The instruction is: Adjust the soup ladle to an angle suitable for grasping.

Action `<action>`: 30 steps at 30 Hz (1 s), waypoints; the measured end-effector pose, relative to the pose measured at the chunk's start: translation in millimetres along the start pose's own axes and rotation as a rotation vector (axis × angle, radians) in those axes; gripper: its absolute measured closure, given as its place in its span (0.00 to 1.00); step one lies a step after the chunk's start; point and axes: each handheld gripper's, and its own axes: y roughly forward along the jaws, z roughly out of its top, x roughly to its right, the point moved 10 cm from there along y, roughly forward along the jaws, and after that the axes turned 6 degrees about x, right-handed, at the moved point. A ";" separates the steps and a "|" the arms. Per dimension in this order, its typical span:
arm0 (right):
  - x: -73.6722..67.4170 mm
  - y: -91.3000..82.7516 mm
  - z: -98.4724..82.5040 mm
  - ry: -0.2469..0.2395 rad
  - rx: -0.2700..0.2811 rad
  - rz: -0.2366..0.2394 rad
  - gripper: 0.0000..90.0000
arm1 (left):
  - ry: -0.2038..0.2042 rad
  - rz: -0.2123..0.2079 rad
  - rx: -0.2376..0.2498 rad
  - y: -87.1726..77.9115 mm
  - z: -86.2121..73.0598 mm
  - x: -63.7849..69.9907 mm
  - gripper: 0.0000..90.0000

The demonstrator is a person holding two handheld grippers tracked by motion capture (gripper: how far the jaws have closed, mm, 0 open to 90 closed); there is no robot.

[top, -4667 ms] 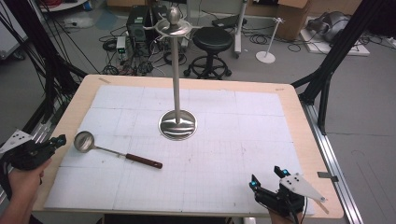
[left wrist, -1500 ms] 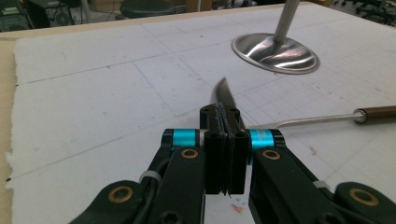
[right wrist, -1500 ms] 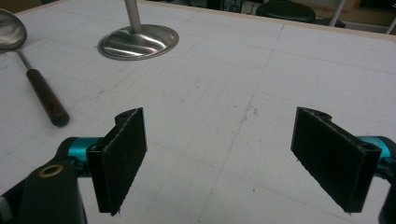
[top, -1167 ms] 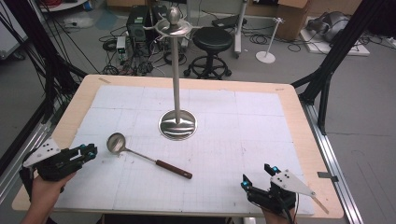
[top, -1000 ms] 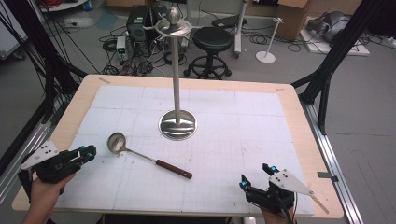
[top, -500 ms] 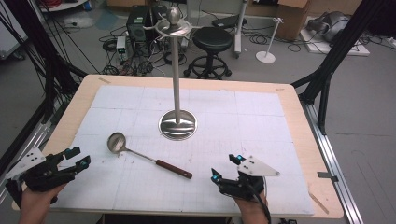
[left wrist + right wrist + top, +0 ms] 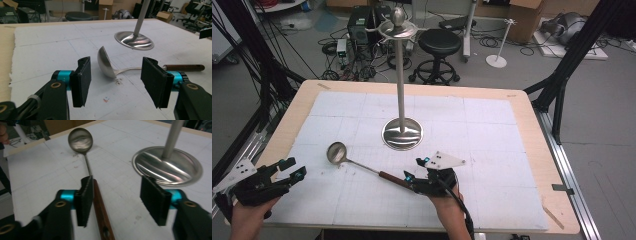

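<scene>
Ladle (image 7: pixel 362 165): it lies flat on the worktop (image 7: pixel 492 130), bowl far out ahead of your right gripper (image 7: pixel 419 176), wooden handle (image 7: pixel 101 207) running back between its jaws
Right gripper: its jaws have just been closing and are not yet clamped; the handle sits hard against one pad (image 7: pixel 85 197), with a wide gap to the other
Risk of a skewed grip: closing from here, the far pad may shove the handle sideways and spin the ladle instead of pinching it square
Risk of tipping: you hold near the handle's tail, so the bowl may droop once lifted
Stand (image 7: pixel 402 132): its base lies just beyond your right gripper; a swinging bowl could strike it
Left gripper (image 7: pixel 115 80): jaws apart, nothing between them, the bowl just ahead
</scene>
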 end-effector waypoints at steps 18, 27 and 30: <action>-13.3 117.5 22.2 -0.070 -0.243 0.035 0.99 | 0.000 0.037 0.013 -8.0 0.4 -13.3 0.64; -36.1 151.8 16.1 -0.080 -0.323 0.072 1.00 | -0.005 0.048 0.016 -10.6 0.4 -17.9 0.65; -42.8 148.5 13.5 -0.062 -0.323 0.091 1.00 | -0.009 0.047 0.017 -11.4 0.4 -18.3 0.65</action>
